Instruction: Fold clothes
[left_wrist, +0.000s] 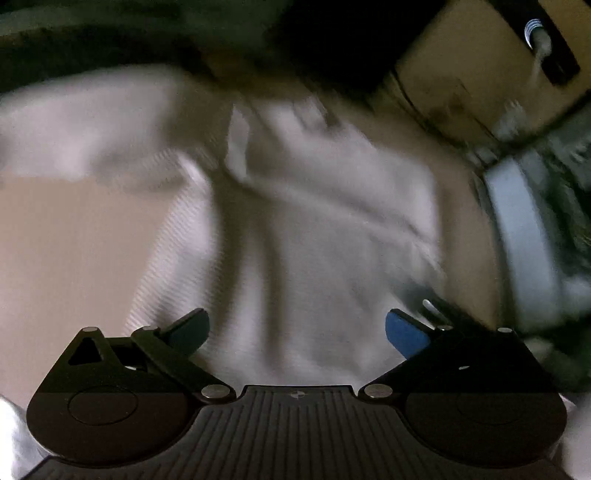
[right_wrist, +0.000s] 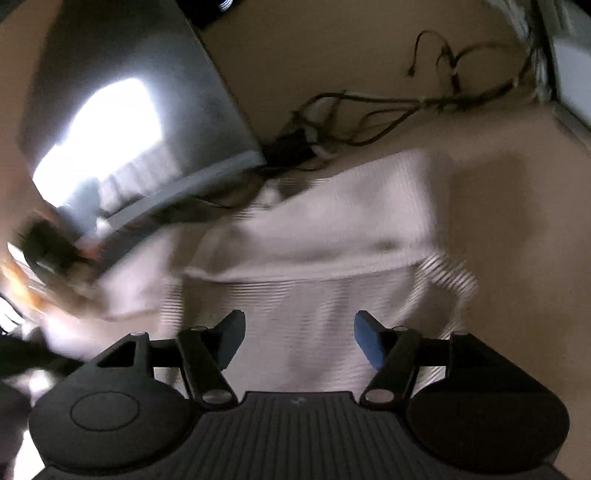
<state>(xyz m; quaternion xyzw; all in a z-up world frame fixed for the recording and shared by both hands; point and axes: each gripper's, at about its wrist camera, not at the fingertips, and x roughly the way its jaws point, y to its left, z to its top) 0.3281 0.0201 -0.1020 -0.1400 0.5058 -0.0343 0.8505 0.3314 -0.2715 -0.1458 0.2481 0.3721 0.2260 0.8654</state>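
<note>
Bare tabletop (right_wrist: 517, 229) right of the white garment (right_wrist: 332, 229); tangled cables (right_wrist: 369, 110) and monitor (right_wrist: 129, 110) behind.

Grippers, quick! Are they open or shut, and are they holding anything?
Left gripper: open, holding nothing, over the white garment.
Right gripper: open, holding nothing, over the same garment.

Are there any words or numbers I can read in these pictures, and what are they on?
None: no words or numbers can be read in either view.
White garment: blurred, no print shows.
Left hand-held gripper: only a small round mark on its body, no letters.
Right hand-held gripper: a tiny mark, too small to read.
Cardboard box: blurred, nothing legible.
</note>
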